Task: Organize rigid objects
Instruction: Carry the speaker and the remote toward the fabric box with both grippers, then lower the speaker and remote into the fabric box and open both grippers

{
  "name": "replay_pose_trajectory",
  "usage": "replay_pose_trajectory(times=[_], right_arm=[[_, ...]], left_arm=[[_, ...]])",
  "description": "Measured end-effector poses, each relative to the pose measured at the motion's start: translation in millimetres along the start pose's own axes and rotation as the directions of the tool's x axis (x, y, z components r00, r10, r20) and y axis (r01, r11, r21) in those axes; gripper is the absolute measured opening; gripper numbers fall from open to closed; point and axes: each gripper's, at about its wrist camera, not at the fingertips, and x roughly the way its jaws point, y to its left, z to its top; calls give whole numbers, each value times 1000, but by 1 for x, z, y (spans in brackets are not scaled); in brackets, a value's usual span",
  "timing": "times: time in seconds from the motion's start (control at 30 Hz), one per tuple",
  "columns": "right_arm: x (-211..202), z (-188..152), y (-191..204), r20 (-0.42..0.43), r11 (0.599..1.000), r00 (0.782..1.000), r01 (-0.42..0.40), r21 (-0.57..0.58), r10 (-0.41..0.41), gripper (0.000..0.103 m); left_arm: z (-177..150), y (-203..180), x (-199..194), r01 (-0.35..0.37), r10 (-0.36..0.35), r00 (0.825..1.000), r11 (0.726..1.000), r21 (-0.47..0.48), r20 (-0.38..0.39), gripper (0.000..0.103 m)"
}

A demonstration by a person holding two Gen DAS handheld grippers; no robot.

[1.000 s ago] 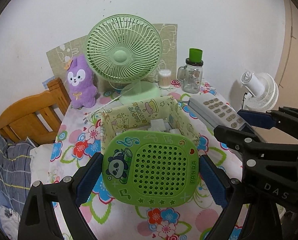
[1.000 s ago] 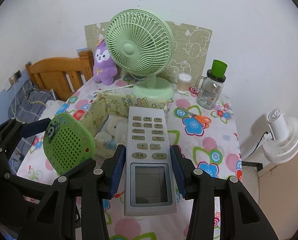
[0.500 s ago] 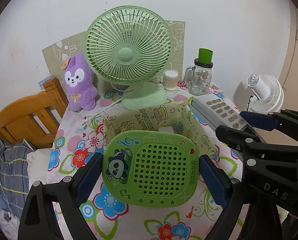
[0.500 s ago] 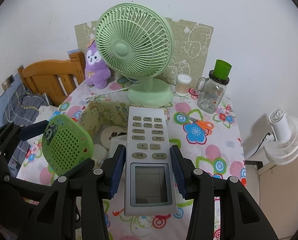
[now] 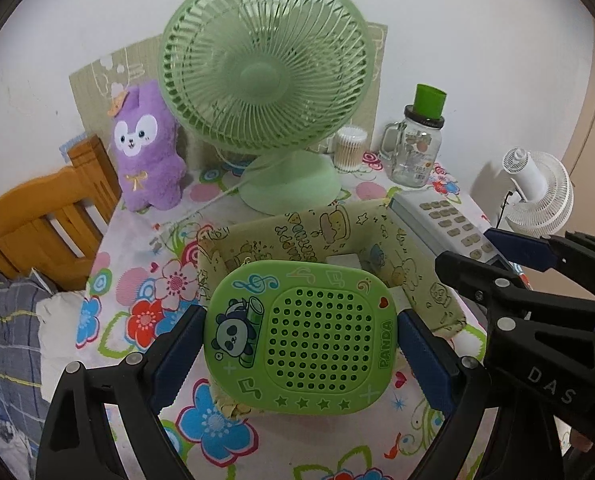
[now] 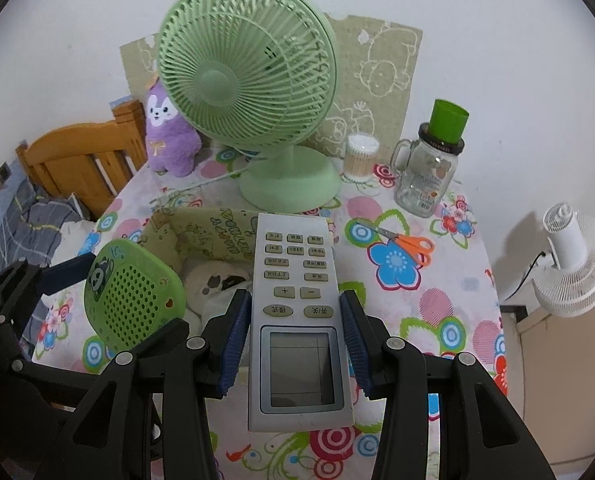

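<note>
Green plastic fills the left wrist view: the left tongs [image 5: 300,344] pinch a panda-print speaker [image 5: 301,336] by its two side edges, blue pads flat against it, and hold it in the air over the near wall of a fabric storage box [image 5: 337,236] on the flowered worktop [image 5: 137,240]. The right tongs [image 6: 295,334] pinch a grey remote control [image 6: 297,320] across its waist, keypad end pointing forward over the same box, whose inside already shows a pale soft item and something white.

Judging by the task, both things are meant for the box, and the risks lie there. Its walls are soft cloth, so an edge of the speaker landing on the rim could fold the wall in or tip the speaker out onto the worktop. The two tongs hang close together, so lowering both at once could knock them or their loads against each other. The remote is held at one narrow band only, and a bump on its long free end could swivel it in the pads. The green fan [image 6: 249,80] stands just behind the box, within reach of an overshoot.
</note>
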Motion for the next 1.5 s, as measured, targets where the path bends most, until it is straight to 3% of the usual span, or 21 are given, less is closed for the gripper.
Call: replay_pose_trajectory(times=[0.4, 0.87, 0.93, 1.0, 1.07, 1.37, 1.5], right_arm=[[28, 4, -5, -59, 998, 998, 18, 60, -14, 48], [57, 12, 6, -99, 993, 995, -12, 113, 23, 50], [56, 14, 12, -82, 997, 997, -3, 82, 10, 55], [55, 17, 16, -73, 998, 997, 10, 57, -6, 74], [52, 17, 18, -58, 999, 998, 19, 47, -16, 80], [47, 12, -1, -74, 994, 995, 68, 89, -61, 84], [47, 7, -10, -88, 990, 993, 84, 114, -74, 84]], left_arm=[[3, 5, 44, 6, -10, 998, 998, -62, -69, 95], [4, 22, 49, 16, -20, 998, 998, -65, -65, 96], [4, 25, 50, 28, -33, 997, 997, -70, -69, 96], [5, 24, 51, 28, -33, 997, 998, -61, -74, 96], [5, 22, 52, 27, -32, 997, 998, -59, -75, 96], [9, 16, 70, 76, -86, 989, 994, -84, -121, 96], [9, 12, 75, 47, -58, 990, 995, -86, -129, 96]])
